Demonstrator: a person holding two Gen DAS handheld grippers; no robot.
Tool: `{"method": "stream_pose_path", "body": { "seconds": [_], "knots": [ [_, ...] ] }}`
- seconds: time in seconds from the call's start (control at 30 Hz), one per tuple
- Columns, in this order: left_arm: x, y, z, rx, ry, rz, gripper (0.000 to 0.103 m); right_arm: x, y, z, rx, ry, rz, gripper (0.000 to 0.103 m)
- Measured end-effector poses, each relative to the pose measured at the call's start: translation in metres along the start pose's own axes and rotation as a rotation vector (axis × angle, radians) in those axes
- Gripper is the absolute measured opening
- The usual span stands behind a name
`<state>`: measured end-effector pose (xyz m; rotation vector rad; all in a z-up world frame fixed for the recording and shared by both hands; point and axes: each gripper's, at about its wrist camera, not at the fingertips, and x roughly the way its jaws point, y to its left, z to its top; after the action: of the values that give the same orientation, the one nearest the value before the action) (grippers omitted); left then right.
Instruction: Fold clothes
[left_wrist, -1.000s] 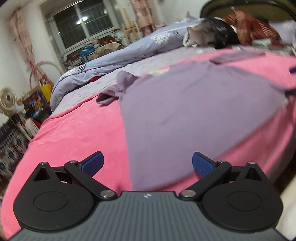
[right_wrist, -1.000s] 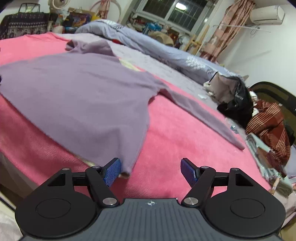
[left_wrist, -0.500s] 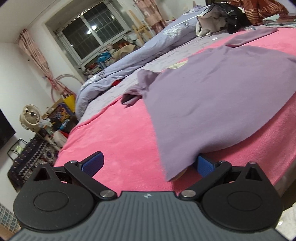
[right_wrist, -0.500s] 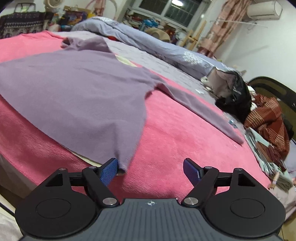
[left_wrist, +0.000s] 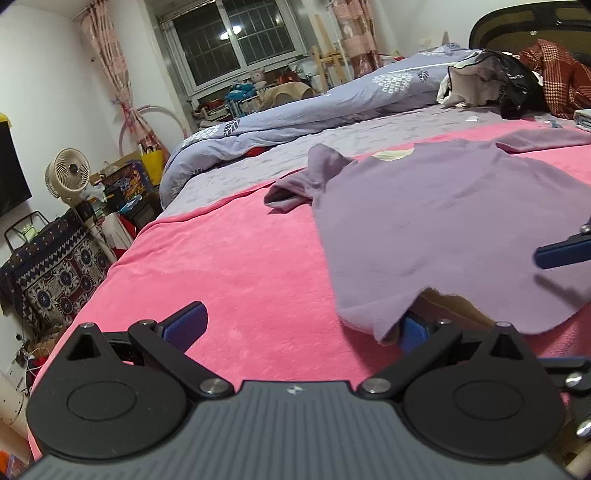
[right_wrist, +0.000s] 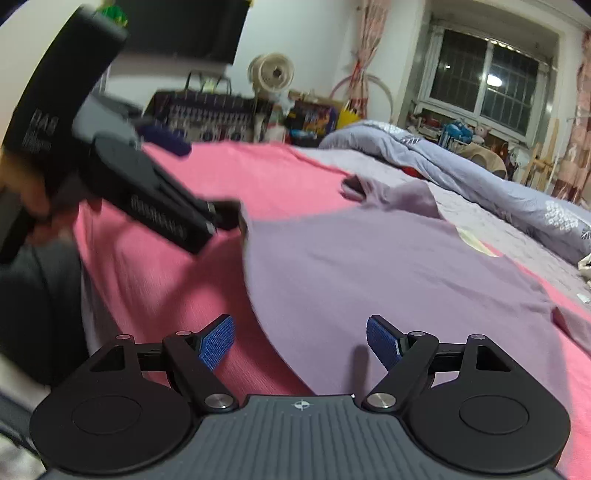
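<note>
Working the shirt (left_wrist: 443, 229) hem between our spread left tongs (left_wrist: 299, 325), we pinch both layers; right tongs (right_wrist: 301, 338) hover spread above it.

White letters, possibly "DAS", stand blurred on the left tongs' black body (right_wrist: 55, 110); nothing else is legible.

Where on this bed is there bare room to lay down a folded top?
The pink blanket lies bare between the purple top and the bed's left edge, ahead of the left gripper. It is crowded farther back: the blue duvet bunches there, and a clothes heap fills the far right.
</note>
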<state>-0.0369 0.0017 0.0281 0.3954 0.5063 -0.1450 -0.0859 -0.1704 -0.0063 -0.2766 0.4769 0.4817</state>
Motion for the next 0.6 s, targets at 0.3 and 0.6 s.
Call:
{"method": "stream_pose_path", "body": {
  "seconds": [0.3, 0.6],
  "knots": [
    [-0.01, 0.001, -0.009, 0.031, 0.014, -0.02, 0.103, 0.01, -0.018, -0.001, 0.131, 0.021, -0.104, 0.079],
    [-0.012, -0.018, -0.005, 0.098, -0.007, -0.117, 0.103, 0.022, -0.024, -0.002, 0.162, 0.018, -0.134, 0.083]
  ]
}}
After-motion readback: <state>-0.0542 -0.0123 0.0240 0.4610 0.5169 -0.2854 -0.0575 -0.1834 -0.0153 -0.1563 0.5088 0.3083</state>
